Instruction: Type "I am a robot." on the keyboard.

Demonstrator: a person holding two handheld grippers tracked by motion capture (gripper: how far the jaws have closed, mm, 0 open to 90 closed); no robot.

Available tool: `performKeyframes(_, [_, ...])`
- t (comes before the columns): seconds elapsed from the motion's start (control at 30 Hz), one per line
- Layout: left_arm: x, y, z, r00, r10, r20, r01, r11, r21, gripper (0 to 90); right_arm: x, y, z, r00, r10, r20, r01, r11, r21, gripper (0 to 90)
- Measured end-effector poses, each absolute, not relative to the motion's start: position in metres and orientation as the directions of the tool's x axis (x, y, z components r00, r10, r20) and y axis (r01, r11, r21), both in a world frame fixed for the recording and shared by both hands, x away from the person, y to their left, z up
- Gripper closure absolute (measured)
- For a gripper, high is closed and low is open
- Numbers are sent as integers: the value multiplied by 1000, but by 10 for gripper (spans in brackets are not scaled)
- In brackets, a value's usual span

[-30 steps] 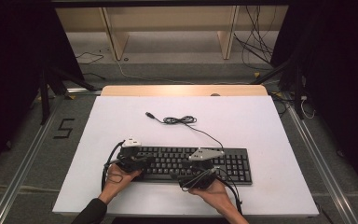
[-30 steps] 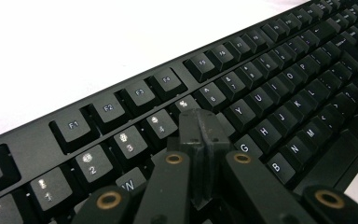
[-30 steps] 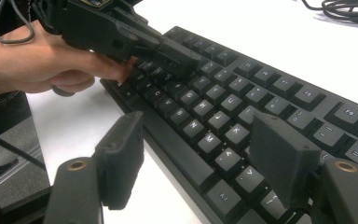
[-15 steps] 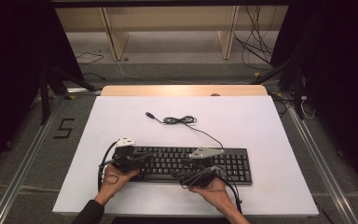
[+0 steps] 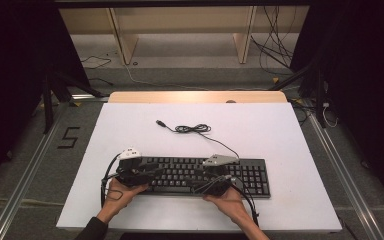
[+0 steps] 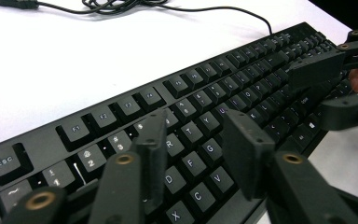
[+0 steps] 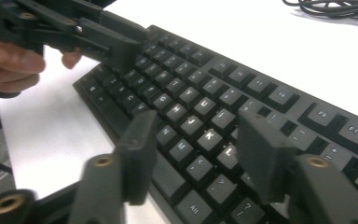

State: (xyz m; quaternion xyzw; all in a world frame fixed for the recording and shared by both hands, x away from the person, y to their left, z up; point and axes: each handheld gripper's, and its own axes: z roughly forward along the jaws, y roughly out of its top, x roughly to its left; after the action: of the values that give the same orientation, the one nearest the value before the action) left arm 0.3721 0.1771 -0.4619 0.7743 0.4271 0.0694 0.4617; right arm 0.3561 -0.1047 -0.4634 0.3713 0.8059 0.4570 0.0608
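Black plastic is what we have under both tools: one keyboard (image 5: 200,175) lying flat on the near half of the white table (image 5: 280,130), its long side running across in front of us. We count one keyboard, one cord, two grippers and two hands.

From its far edge one thin black cable (image 5: 195,129) runs out over the bare white top, loops into a loose coil near the middle of the table, and ends in one plug (image 5: 161,122) lying free.

Our left gripper (image 5: 147,170) hangs over the left part of the keys, and in the left gripper view its two jaws stand apart above the letter rows, around the R, T, F and G keys, with nothing clamped between them; they have just been opening. Our right gripper (image 5: 207,176) sits over the middle of the board, and in the right gripper view its two jaws also stand apart, over the keys near J, K and L, gripping nothing; they have just been closing somewhat. Whether any pad rests on a keycap we cannot tell.

Our left hand (image 5: 120,190) and right hand (image 5: 227,200) hold the tools at the near edge of the keyboard.

Beyond the table we see one wooden frame (image 5: 180,30) and loose wires on the floor.
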Motion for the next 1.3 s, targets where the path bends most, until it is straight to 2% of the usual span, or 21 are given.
performKeyframes(0.17, [369, 179, -462, 624, 724, -292, 597, -200, 777, 498, 361, -105, -463, -707, 667, 235, 552, 313, 773, 626])
performKeyframes(0.47, [362, 184, -460, 630, 717, -300, 584, -182, 791, 415, 372, -105, -466, -687, 695, 212, 562, 323, 761, 836])
performKeyframes(0.6, [359, 186, -459, 631, 714, -303, 577, -172, 798, 388, 376, -105, -468, -677, 708, 201, 566, 327, 757, 895])
performKeyframes(1.3, [342, 195, -459, 645, 710, -283, 531, -149, 834, 316, 389, -93, -474, -664, 725, 183, 584, 350, 733, 900])
